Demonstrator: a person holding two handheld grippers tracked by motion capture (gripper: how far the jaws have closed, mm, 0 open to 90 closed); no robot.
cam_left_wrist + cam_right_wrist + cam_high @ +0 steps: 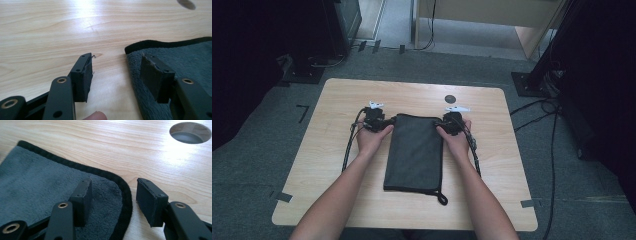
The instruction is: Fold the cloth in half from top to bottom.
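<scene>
Between both half-open tools, each astride a far corner unpinched, dark grey towel.

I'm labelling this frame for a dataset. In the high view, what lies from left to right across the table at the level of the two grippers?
Bare table → left gripper at the folded dark grey towel's left edge → towel → right gripper at its right edge → bare table.
</scene>
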